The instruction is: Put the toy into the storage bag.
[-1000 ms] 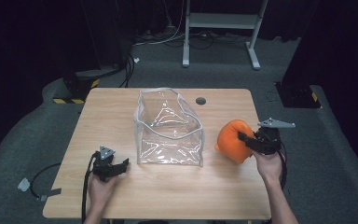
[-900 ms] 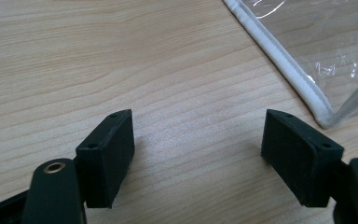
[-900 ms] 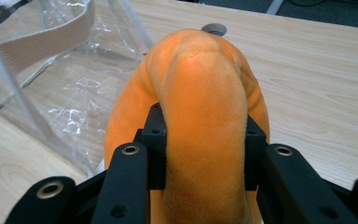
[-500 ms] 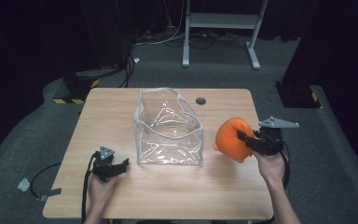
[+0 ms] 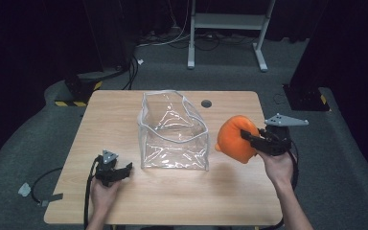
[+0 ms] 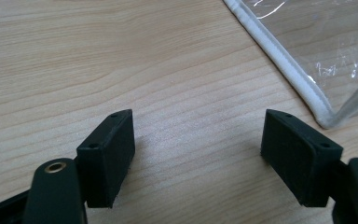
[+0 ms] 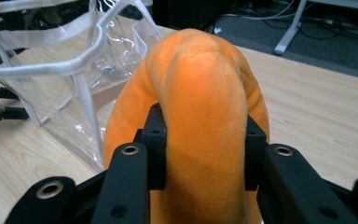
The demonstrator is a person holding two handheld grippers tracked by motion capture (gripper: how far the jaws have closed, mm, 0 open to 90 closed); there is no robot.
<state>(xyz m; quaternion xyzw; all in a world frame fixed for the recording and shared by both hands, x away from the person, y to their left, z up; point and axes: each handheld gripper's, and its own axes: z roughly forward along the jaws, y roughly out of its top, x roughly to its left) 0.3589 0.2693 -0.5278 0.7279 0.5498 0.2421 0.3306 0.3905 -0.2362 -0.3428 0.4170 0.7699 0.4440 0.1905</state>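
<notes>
An orange plush toy [image 5: 235,138] hangs above the right side of the wooden table [image 5: 124,110], with my right gripper [image 5: 249,137] shut on it. In the right gripper view the soft orange plush toy [image 7: 200,93] bulges between the black pads [image 7: 154,140]. A clear plastic bag [image 5: 172,132] with white trim stands open at the table's middle, just left of the toy. My left gripper [image 5: 124,168] rests low on the table near the bag's front left corner, open with nothing between its fingers [image 6: 107,156]. The bag's white edge [image 6: 284,65] lies ahead to the right of that gripper [image 6: 198,154].
A dark round hole [image 5: 206,103] sits in the table behind the bag. Beyond the table are a grey floor, cables [image 5: 134,67] and a white metal stand [image 5: 225,28]. A black box [image 5: 306,96] stands off the table's right edge.
My right gripper has lifted the orange plush toy a little higher and slightly toward the bag. The left gripper and the bag have stayed where they were.
</notes>
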